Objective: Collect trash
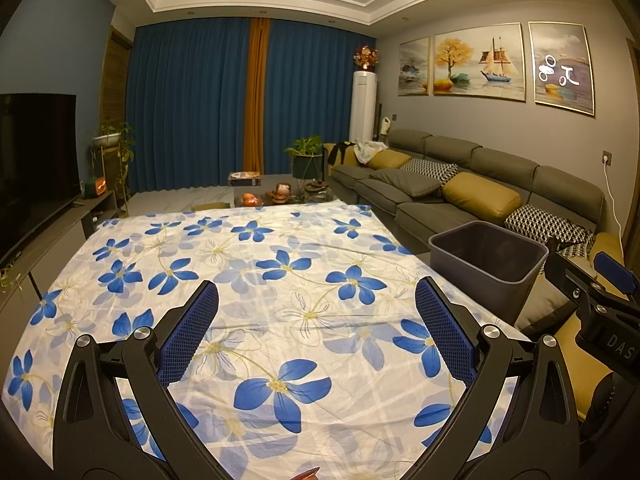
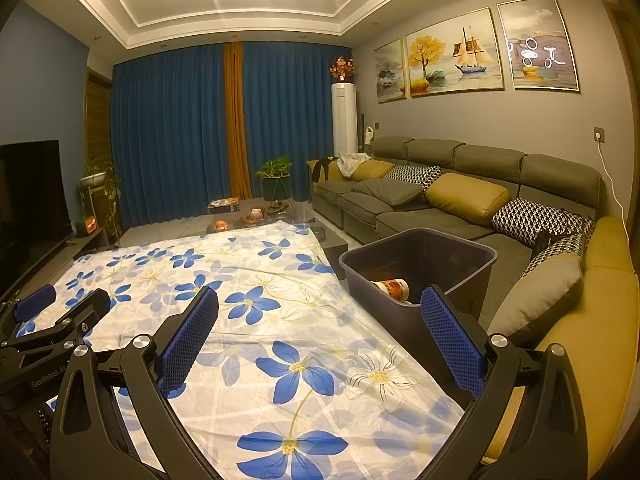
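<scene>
A paper cup (image 2: 394, 290) lies on its side in the dark bin (image 2: 472, 276), long axis running 10 to 4 o'clock, mouth toward 10. The bin stands at the floral-clothed desk's (image 2: 256, 344) 3 o'clock edge. Left fingers (image 1: 316, 332) and right fingers (image 2: 320, 332) are spread wide, empty.

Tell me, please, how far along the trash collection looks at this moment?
Mostly done, it seems. A printed paper cup already lies inside the dark bin beside the table. Nothing is in hand: the left tool and right tool are both open and empty above the floral tablecloth. The only possible leftover is a small reddish scrap at the near edge in the left wrist view; I cannot identify it.
</scene>
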`<state>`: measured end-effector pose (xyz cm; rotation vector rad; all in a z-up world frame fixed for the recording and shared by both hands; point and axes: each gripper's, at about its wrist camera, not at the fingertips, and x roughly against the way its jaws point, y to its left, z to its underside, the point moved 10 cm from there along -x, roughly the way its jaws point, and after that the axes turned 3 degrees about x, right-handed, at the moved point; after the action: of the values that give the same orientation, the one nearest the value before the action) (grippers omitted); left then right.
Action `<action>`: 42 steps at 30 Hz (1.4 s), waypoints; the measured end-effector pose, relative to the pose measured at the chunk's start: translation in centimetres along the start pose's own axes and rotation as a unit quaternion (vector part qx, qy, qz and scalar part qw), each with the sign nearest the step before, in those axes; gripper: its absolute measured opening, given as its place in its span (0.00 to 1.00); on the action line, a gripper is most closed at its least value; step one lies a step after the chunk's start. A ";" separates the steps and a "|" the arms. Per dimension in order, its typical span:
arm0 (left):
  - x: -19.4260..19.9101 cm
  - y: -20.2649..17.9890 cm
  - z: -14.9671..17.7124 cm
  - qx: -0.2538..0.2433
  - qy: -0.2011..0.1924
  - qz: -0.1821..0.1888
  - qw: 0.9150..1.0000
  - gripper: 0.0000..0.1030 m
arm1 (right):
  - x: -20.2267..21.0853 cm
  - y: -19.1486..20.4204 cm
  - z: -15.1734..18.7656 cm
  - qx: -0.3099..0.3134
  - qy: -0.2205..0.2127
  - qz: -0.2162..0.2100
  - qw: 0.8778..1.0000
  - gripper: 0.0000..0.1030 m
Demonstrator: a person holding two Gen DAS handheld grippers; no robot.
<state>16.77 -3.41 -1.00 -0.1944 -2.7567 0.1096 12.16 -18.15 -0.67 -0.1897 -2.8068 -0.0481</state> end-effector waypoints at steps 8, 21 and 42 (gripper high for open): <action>0.0 0.0 0.0 0.000 0.000 0.000 1.000 0.94 | 0.0 0.0 0.0 0.000 0.000 0.000 1.000 0.95; 0.3 0.0 0.0 -0.002 -0.002 -0.001 1.000 0.94 | 0.0 0.0 0.0 0.001 -0.001 0.000 1.000 0.95; 0.7 -0.2 -0.2 -0.006 0.002 0.011 1.000 0.84 | 0.1 0.2 0.0 0.001 -0.003 -0.003 1.000 0.95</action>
<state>16.13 -3.53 -0.52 -0.2284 -2.7521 0.0995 12.12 -17.96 -0.59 -0.1815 -2.8124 -0.0470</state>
